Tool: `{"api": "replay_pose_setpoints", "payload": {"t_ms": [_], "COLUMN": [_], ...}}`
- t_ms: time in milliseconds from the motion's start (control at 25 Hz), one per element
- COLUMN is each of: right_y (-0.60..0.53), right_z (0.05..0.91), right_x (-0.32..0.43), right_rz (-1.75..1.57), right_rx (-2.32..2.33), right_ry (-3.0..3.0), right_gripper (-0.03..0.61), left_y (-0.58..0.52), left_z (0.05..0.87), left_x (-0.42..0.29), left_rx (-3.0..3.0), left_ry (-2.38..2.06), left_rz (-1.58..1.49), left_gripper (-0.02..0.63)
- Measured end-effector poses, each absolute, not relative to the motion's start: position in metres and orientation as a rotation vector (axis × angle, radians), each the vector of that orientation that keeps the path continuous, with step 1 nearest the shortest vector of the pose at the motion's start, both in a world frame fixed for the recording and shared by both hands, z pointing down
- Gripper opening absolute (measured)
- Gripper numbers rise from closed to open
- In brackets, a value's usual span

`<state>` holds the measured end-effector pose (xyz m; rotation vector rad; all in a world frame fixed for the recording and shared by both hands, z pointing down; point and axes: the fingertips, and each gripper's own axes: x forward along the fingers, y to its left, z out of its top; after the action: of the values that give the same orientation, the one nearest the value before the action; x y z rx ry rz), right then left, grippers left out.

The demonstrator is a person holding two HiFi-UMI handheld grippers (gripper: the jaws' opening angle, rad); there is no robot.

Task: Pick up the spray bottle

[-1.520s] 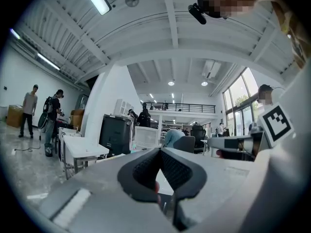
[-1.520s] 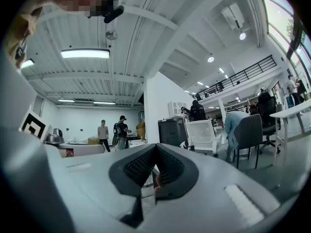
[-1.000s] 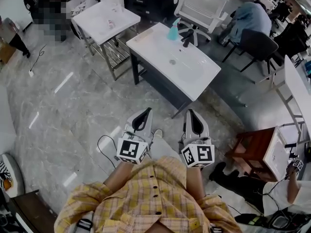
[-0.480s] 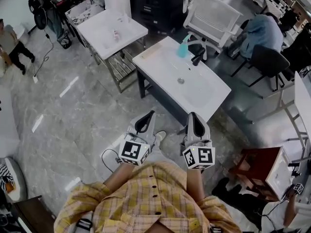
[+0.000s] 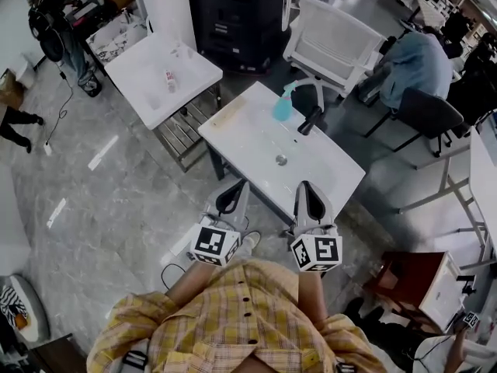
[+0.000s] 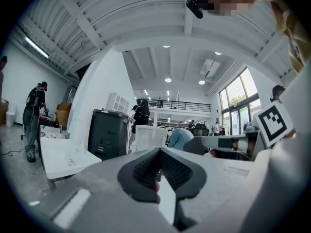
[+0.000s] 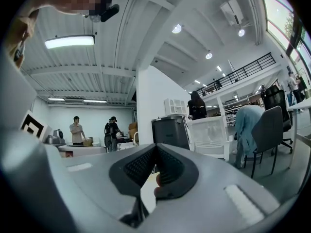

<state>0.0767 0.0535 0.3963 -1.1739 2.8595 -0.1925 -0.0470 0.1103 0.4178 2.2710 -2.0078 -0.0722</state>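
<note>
The teal spray bottle (image 5: 281, 107) stands upright at the far edge of a white sink-top table (image 5: 248, 142), beside a black faucet (image 5: 308, 120). In the head view my left gripper (image 5: 235, 185) and right gripper (image 5: 304, 186) are held side by side, pointing level at the table's near edge, well short of the bottle. Both are shut with nothing between the jaws. In the left gripper view the left gripper (image 6: 159, 152) has its pads meeting at the tip. In the right gripper view the right gripper (image 7: 155, 148) looks the same. Neither gripper view shows the bottle clearly.
A second white sink top (image 5: 159, 80) on a metal frame stands to the left. Behind the table are a white chair (image 5: 335, 29) and a black cabinet (image 5: 233, 14). A person in blue (image 5: 411, 49) sits at the right. A brown stool (image 5: 408, 274) is at lower right.
Both grippers have moved forward together and the sink-top table now lies just ahead of their tips. Both stay shut.
</note>
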Motion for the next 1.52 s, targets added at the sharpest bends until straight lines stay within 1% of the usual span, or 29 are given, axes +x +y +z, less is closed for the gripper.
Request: {"api": "replay_pose_setpoints", "payload": {"t_ms": [400, 960, 1120, 1520], "right_y": [-0.031, -0.074, -0.097, -0.160], "right_z": [0.401, 0.427, 0.437, 0.445], "right_x": [0.043, 0.041, 0.037, 0.026], "right_rz": [-0.182, -0.269, -0.289, -0.327], "right_rx": [-1.181, -1.320, -1.379, -1.524], "right_ry": [2.831, 2.815, 2.805, 2.747], "right_gripper": [0.002, 0.002, 0.002, 0.002], "left_y": [0.021, -0.041, -0.074, -0.156], "left_z": [0.426, 0.457, 0.473, 0.484], "left_x": [-0.073, -0.075, -0.080, -0.097], "left_rx": [2.313, 2.317, 2.321, 2.376], "left_ry": [-1.986, -1.873, -1.821, -1.706], "left_rz": [-0.043, 0.079, 0.138, 0.182], "left_gripper": [0.000, 0.000, 0.000, 0.000]}}
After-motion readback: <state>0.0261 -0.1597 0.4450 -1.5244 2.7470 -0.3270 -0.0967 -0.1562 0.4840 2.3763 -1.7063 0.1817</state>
